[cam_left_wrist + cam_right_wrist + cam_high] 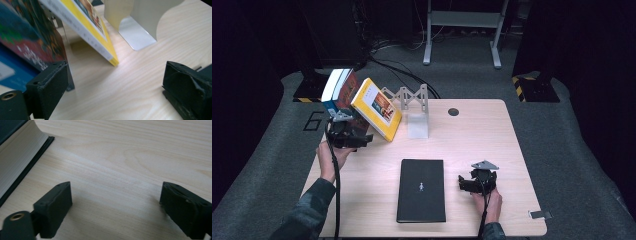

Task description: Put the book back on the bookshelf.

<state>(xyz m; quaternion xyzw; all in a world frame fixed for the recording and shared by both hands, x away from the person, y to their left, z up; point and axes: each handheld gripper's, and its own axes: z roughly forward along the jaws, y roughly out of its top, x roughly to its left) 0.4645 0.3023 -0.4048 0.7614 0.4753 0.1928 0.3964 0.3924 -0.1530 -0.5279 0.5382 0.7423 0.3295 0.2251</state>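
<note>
High view showed the left gripper (348, 134) gaping wide at the table's (492, 150) far-left edge beside leaning books (362, 102); the right gripper (477, 181), also wide, rested right of the black book (422, 190), bare wood between.

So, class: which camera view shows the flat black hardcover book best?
The high view: the flat black hardcover book lies whole on the pale wooden table, cover up. The right gripper view catches just its page edge and cover corner; the left gripper view faces the leaning books instead.
</note>
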